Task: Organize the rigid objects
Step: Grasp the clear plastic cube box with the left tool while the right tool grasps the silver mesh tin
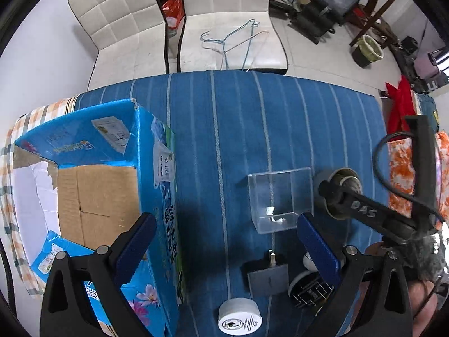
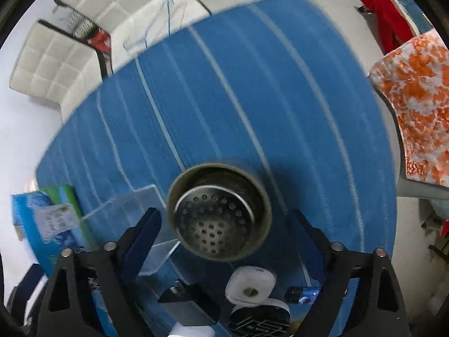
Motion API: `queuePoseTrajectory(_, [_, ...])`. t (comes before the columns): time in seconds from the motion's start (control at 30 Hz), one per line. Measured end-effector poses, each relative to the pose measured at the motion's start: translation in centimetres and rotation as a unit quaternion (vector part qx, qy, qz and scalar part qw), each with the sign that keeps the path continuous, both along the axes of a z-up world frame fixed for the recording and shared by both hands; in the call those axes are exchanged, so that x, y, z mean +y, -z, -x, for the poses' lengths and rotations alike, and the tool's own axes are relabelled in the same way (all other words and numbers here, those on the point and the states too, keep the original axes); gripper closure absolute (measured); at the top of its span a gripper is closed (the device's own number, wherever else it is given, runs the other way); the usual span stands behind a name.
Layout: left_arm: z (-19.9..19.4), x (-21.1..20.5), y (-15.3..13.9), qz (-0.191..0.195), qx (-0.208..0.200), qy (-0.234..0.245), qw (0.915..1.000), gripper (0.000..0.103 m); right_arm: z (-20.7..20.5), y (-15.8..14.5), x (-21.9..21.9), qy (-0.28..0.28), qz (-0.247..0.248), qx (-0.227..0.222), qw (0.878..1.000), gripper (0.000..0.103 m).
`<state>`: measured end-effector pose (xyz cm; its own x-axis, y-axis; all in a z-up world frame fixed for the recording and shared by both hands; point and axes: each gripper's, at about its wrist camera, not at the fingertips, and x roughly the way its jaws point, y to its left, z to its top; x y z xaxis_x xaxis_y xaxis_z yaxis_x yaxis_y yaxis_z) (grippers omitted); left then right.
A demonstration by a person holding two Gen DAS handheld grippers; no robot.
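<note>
Metal cup (image 2: pixel 220 213) with strainer insert, upright on the blue-striped desk (image 2: pixel 280 98), sat between right gripper (image 2: pixel 224 230) fingers, spread, not gripping. Probably approach step; next, clenching, then carrying toward cardboard box (image 1: pixel 98 196) at nine o'clock. Left gripper (image 1: pixel 224 247) released, idle.

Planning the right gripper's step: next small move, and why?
Probably close the right gripper on the metal cup: the cup sits between its open fingers, not yet clamped, and the open cardboard box stands to the left.

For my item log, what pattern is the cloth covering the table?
The tablecloth is blue with thin pale stripes, clearest in the left wrist view.
</note>
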<state>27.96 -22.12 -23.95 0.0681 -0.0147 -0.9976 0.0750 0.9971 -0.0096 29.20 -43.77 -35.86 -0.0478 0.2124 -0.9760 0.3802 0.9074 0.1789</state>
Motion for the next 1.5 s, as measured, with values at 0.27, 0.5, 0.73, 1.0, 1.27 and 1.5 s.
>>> queuePoseTrajectory(0.27, [-1.0, -2.2, 1.7, -0.006, 0.012, 0.019, 0.9997, 0.000, 1.0, 1.0, -2.5, -0.033, 0.043, 0.027, 0.998, 0.033])
queuePoseTrajectory(0.5, [-2.8, -5.4, 5.3, -0.002, 0.049, 0.040, 0.9980, 0.000, 2.8, 1.2, -6.9, 0.004, 0.011, 0.038, 0.999, 0.034])
queuePoseTrajectory(0.73, [-3.9, -6.8, 10.1, -0.025, 0.098, 0.055, 0.9933, 0.000, 2.6, 2.8, -7.7, 0.025, 0.019, 0.047, 0.998, 0.034])
queuePoseTrajectory(1.0, [-3.2, -6.9, 10.9, -0.018, 0.079, 0.059, 0.9950, 0.037, 3.0, 2.1, -6.4, 0.026, 0.058, 0.048, 0.997, 0.036])
queuePoseTrajectory(1.27, [-0.5, -7.4, 7.9, -0.035, 0.034, 0.088, 0.9949, 0.037, 4.4, -0.1, -4.1, -0.025, 0.103, 0.025, 0.994, 0.103])
queuePoseTrajectory(1.5, [-0.5, -5.9, 7.0, -0.016, 0.040, 0.071, 0.9966, 0.037, 6.7, -2.3, -5.4, 0.005, 0.000, 0.000, 1.000, 0.055])
